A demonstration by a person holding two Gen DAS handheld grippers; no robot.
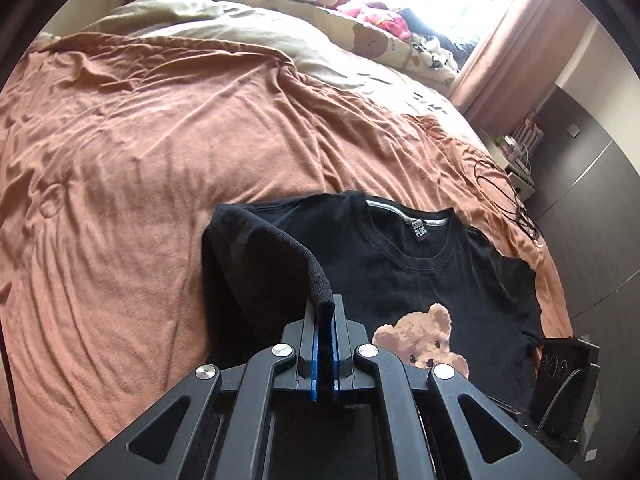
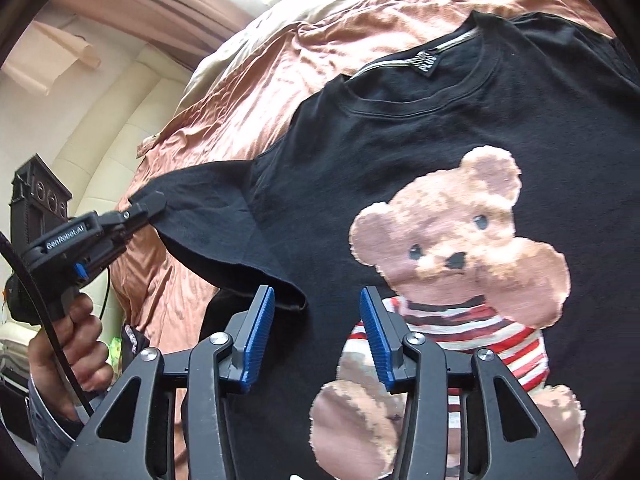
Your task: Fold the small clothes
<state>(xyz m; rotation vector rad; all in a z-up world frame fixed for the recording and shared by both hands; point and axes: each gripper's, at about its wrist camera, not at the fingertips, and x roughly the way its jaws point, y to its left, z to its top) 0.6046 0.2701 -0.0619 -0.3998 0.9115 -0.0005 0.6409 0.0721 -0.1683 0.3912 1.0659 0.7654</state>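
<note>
- Black T-shirt with a teddy-bear print lies front-up on the bed's rust-coloured bedspread, neckline and label toward 12 o'clock in the left wrist view.
- Left hand-held gripper is clenched, its blue pads pinching the hem of the shirt's sleeve; the sleeve rises off the bed in a taut arc from the shoulder at 10 o'clock down into the jaws.
- In the right wrist view, that same left hand-held gripper shows at 9 o'clock, a hand wrapped round its grip, the sleeve pulled out sideways and lifted clear of the bedspread.
- Right hand-held gripper stands partly open over the shirt's chest, jaws apart with nothing pinched between the ribbed blue pads; the sleeve's lower corner sits just beside the left pad, and the bear's striped jumper lies near the right one.
- Whether the right fingertips touch the cloth cannot be told.
- Cream duvet and soft toys lie toward 12 to 1 o'clock.
</note>
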